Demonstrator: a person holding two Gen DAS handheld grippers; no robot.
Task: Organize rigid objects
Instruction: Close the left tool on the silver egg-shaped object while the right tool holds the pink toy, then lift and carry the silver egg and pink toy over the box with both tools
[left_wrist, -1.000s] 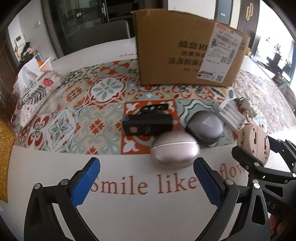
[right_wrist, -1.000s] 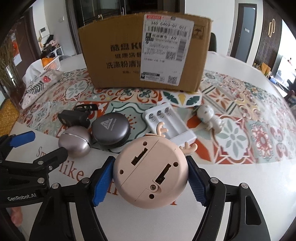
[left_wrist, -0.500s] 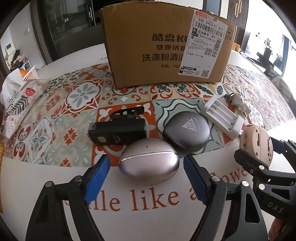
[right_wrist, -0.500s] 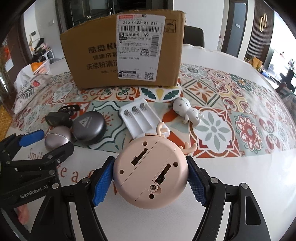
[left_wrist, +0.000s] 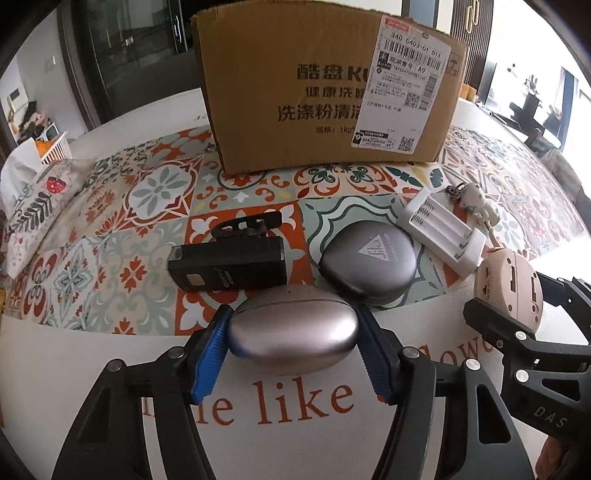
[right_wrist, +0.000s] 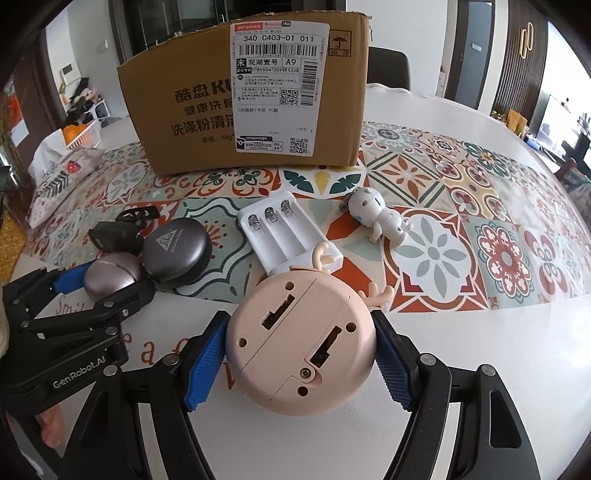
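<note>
My left gripper (left_wrist: 291, 343) is shut on a pinkish-silver oval case (left_wrist: 293, 334) at the near edge of the patterned mat; it also shows in the right wrist view (right_wrist: 110, 275). My right gripper (right_wrist: 301, 354) is shut on a round beige deer-antler gadget (right_wrist: 301, 339), held up with its underside facing the camera; it shows in the left wrist view (left_wrist: 508, 286). On the mat lie a dark grey round case (left_wrist: 367, 267), a black bike light (left_wrist: 231, 266), a white battery charger (left_wrist: 441, 229) and a small white figurine keychain (right_wrist: 380, 218).
A large cardboard box (left_wrist: 328, 88) stands on the mat behind the objects. A floral pouch (left_wrist: 33, 206) lies at the far left. The white tablecloth (left_wrist: 295, 406) with red lettering runs along the near edge.
My left gripper moved forward and closed its jaws on the oval case. My right gripper kept its hold on the deer gadget and shifted slightly.
</note>
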